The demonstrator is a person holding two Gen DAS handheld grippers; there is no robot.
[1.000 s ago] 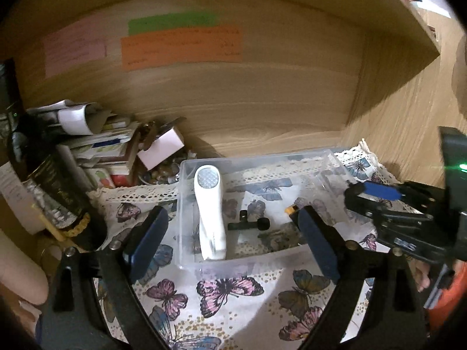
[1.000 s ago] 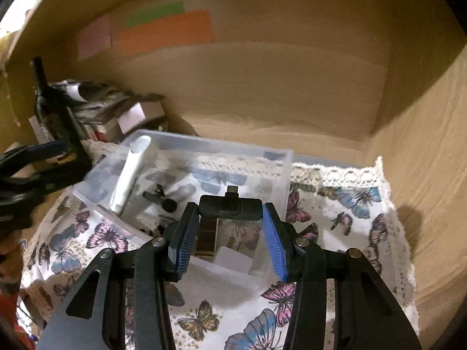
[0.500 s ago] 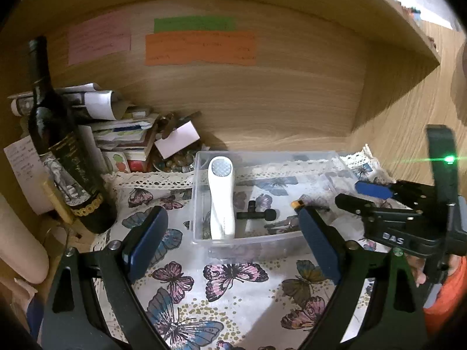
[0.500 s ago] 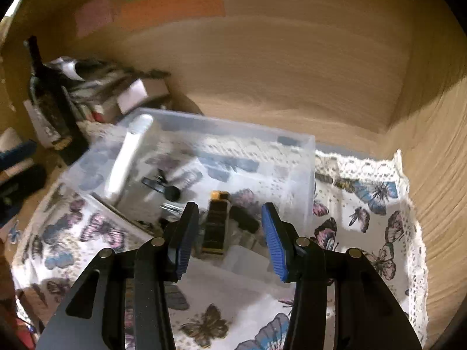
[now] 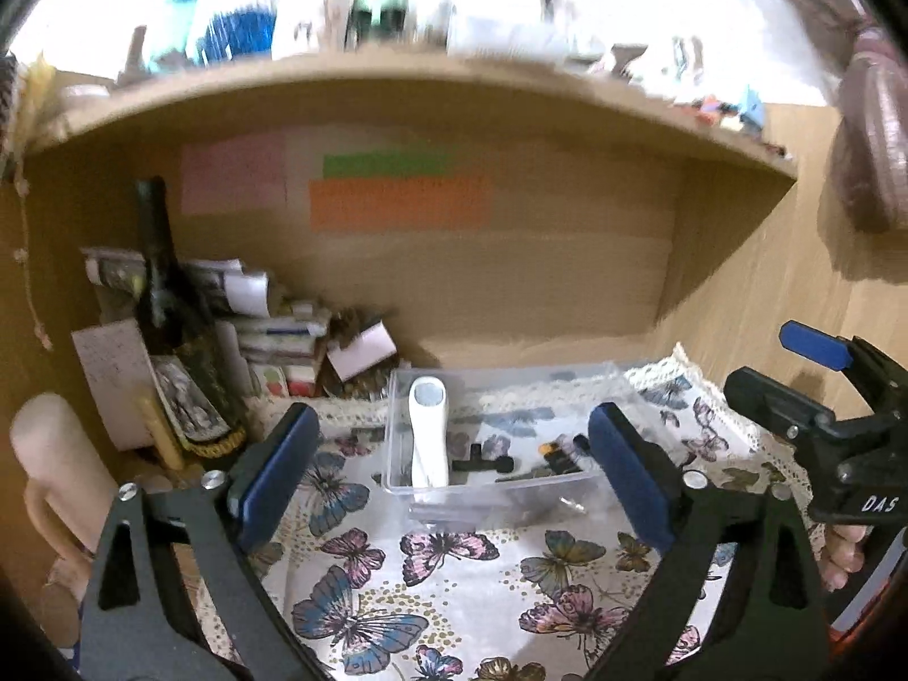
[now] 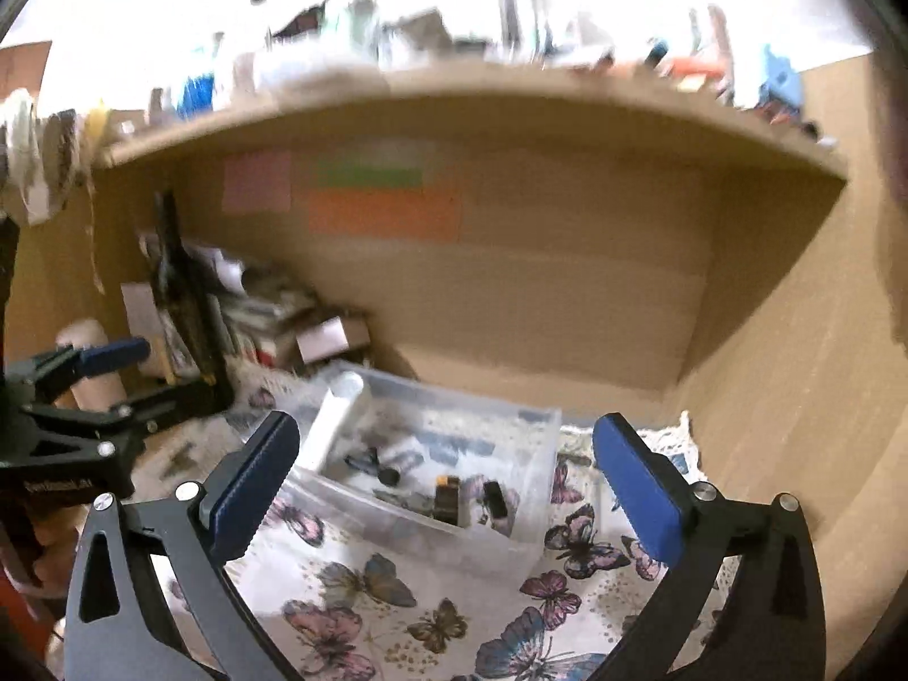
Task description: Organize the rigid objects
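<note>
A clear plastic box (image 5: 590, 383) (image 6: 539, 499) stands on a butterfly-print cloth (image 5: 454, 590) inside a wooden alcove. In it lie a white handheld device (image 5: 428, 431) (image 6: 335, 420), a small black T-shaped part (image 5: 482, 462) (image 6: 377, 465), a black and orange piece (image 5: 559, 454) (image 6: 445, 496) and a small black adapter (image 6: 495, 498). My left gripper (image 5: 454, 476) is open and empty, held back above the cloth in front of the box. My right gripper (image 6: 448, 488) is open and empty, also back from the box; it shows at the right of the left wrist view (image 5: 817, 397).
A dark wine bottle (image 5: 170, 329) stands at the left beside stacked papers and boxes (image 5: 267, 335). A pale roll (image 5: 51, 454) lies at the far left. Coloured notes (image 5: 397, 198) hang on the back wall. A cluttered shelf (image 5: 397, 74) runs overhead.
My right gripper let go of the black adapter into the box and opened wide. Both grippers pulled back and up, away from the box, so the upper shelf came into view.
</note>
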